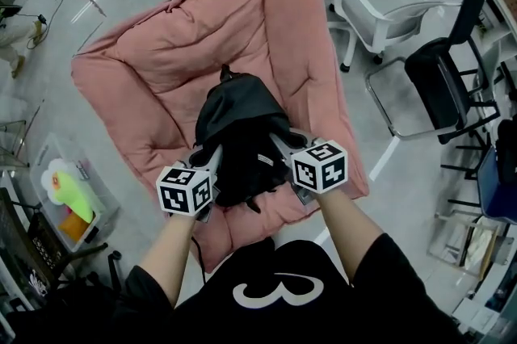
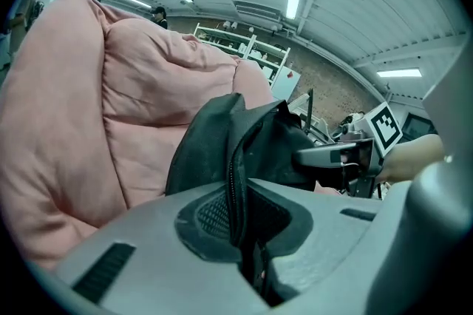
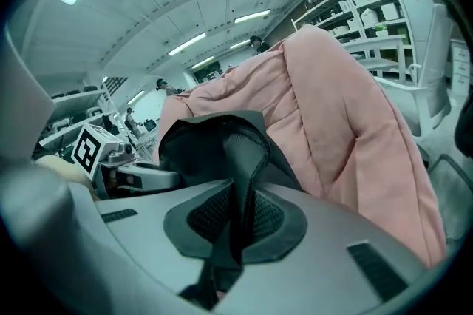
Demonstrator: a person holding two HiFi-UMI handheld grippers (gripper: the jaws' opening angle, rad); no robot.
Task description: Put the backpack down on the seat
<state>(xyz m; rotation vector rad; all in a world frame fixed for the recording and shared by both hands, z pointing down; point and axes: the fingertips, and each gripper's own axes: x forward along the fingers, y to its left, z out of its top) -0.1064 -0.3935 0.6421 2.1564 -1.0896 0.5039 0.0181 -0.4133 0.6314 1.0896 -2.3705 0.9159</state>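
- backpack (black) sits at frame centre, over the lower-middle of the pink seat; can't tell if it's resting on the cushion yet.
- L gripper, lower left of the backpack: jaws pressed together, pinching a zippered fold of its fabric.
- R gripper, lower right of the backpack: jaws closed on a mesh-lined fold of it.
- white chair upper right, black chair at right edge, both beside the seat.
- bin w/ yellow-green contents, lower left.

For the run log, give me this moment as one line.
left claw: shut on backpack | right claw: shut on backpack | backpack: over pink seat, contact unclear
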